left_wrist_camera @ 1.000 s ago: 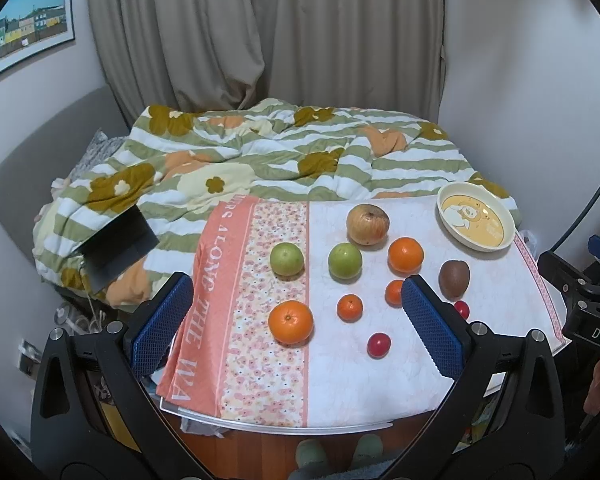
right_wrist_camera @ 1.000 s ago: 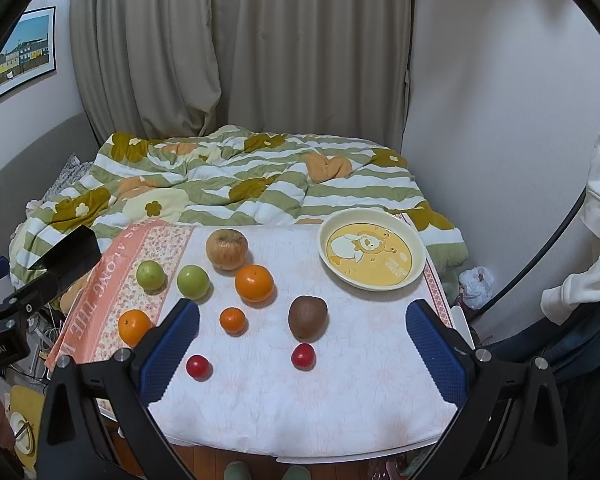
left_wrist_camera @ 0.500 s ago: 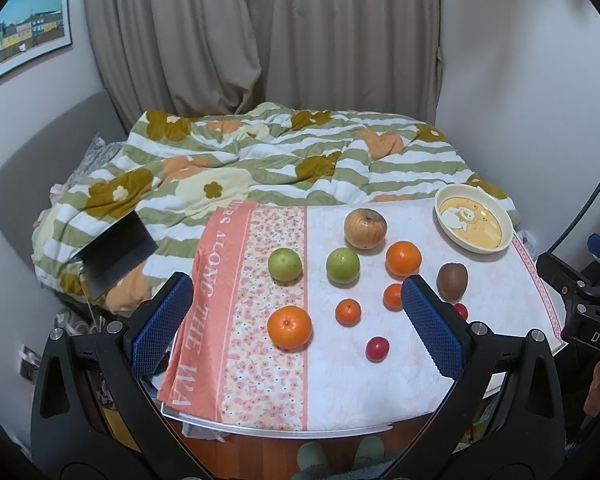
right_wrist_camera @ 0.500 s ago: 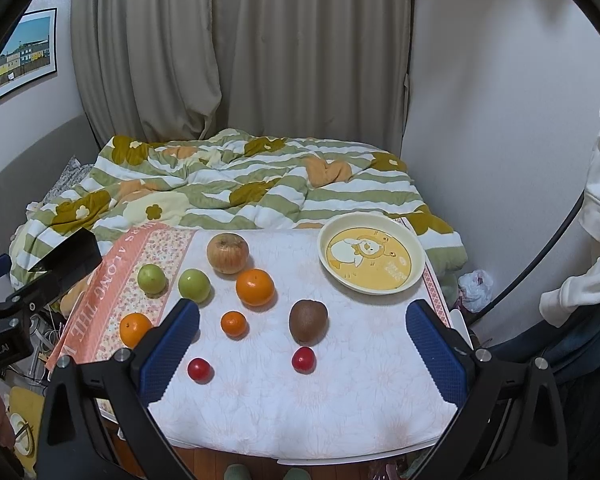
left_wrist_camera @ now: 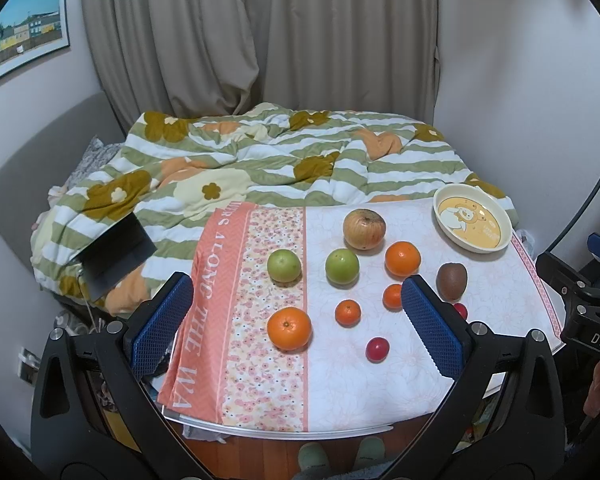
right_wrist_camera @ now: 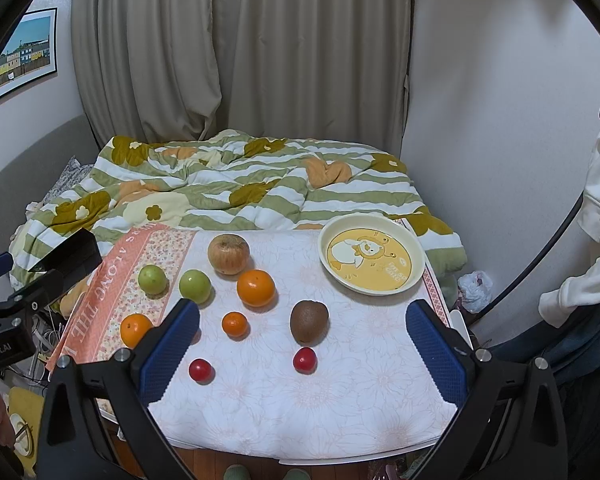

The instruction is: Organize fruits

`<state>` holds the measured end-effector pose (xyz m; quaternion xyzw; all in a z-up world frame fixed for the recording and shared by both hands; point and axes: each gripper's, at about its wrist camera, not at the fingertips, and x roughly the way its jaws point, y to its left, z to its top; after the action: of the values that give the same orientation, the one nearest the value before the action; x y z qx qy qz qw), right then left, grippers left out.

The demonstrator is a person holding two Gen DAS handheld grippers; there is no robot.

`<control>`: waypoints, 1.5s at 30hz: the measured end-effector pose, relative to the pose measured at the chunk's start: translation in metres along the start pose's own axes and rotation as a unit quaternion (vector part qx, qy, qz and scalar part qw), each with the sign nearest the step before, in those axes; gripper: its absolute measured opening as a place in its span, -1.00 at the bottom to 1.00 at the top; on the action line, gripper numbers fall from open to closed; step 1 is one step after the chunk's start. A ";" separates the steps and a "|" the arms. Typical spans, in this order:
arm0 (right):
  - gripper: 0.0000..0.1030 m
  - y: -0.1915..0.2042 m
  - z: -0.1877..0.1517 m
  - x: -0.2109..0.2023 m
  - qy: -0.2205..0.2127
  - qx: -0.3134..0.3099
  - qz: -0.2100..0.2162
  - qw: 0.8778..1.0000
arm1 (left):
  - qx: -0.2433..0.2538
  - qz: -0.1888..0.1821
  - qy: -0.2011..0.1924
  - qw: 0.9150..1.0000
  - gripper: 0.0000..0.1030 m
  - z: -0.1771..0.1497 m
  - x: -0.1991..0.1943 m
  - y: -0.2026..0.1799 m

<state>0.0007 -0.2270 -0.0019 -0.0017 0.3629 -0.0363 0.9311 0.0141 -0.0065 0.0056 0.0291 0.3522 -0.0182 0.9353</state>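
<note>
A home bedroom: rumpled floral duvet (left_wrist_camera: 284, 168), curtains (left_wrist_camera: 260, 40), framed picture (left_wrist_camera: 24, 28).

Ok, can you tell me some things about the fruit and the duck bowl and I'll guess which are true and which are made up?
1. The duck bowl has fruit in it. False: it holds nothing; all the fruit lies on the tablecloth.
2. There are two green apples side by side. True.
3. The right gripper is squeezing the kiwi. False: its jaws are wide open and the kiwi lies untouched.
4. Two small red fruits lie nearest the front edge. True.
5. The left gripper holds an orange. False: it is open and holds nothing.
</note>
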 end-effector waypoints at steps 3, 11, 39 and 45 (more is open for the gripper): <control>0.99 0.000 0.001 0.000 -0.001 0.000 -0.001 1.000 | -0.001 -0.001 0.000 1.000 1.00 0.000 0.000 0.000; 0.99 0.000 0.000 0.000 -0.002 -0.001 -0.001 1.000 | -0.001 0.000 0.000 1.000 1.00 0.000 0.000 0.000; 0.99 -0.006 0.005 -0.006 -0.008 0.001 -0.002 1.000 | 0.001 0.000 -0.005 1.000 1.00 0.005 0.000 0.000; 0.99 -0.003 0.013 -0.011 -0.011 0.000 0.011 1.000 | 0.009 0.004 -0.012 1.000 1.00 0.020 -0.001 0.008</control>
<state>0.0012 -0.2295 0.0152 0.0019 0.3525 -0.0256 0.9355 0.0269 0.0001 0.0217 0.0382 0.3402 -0.0179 0.9394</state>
